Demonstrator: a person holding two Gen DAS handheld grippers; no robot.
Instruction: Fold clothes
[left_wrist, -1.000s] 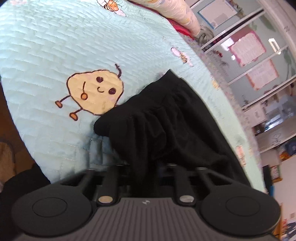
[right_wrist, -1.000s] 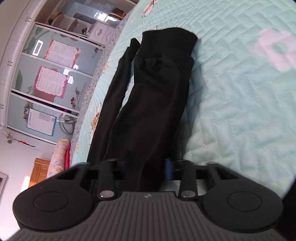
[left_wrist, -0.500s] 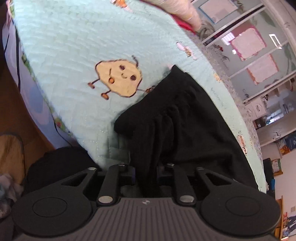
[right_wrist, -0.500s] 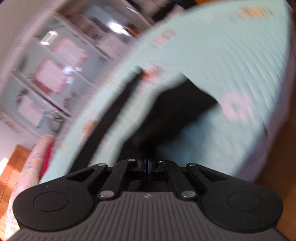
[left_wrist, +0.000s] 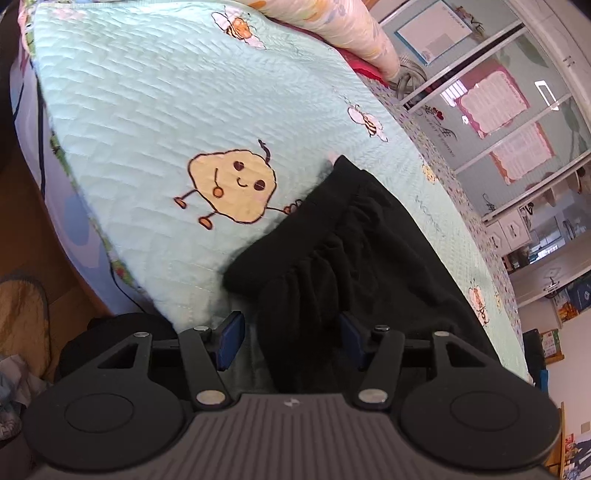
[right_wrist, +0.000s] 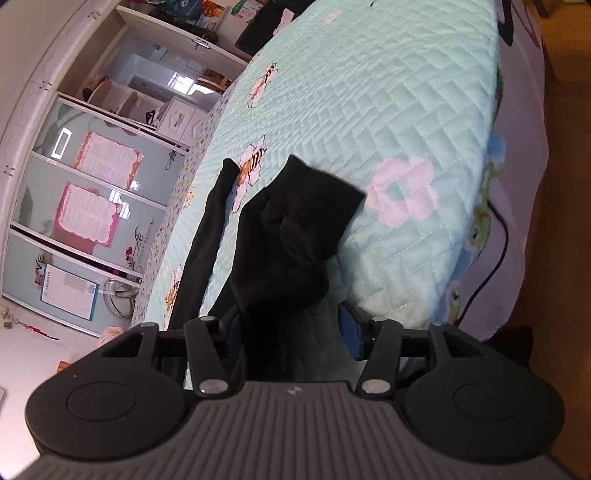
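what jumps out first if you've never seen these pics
A black garment sprawls over a mint quilted bedspread near the bed's edge, running up between both open hand-held grippers. Beside its gathered waistband sits a smiling yellow cartoon blob; in the right wrist view a pink flower lies beside it.

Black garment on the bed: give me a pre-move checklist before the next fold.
1. Left tongs released: ok, jaws have just been opening, cloth between the blue pads, a gap on the left side.
2. Right tongs released: ok, just been opening, gap on the right side.
3. Black garment lying on the quilt: ok.
4. Garment flat: not ok, bunched near both tongs.
5. Far end squared: not ok, tilted.
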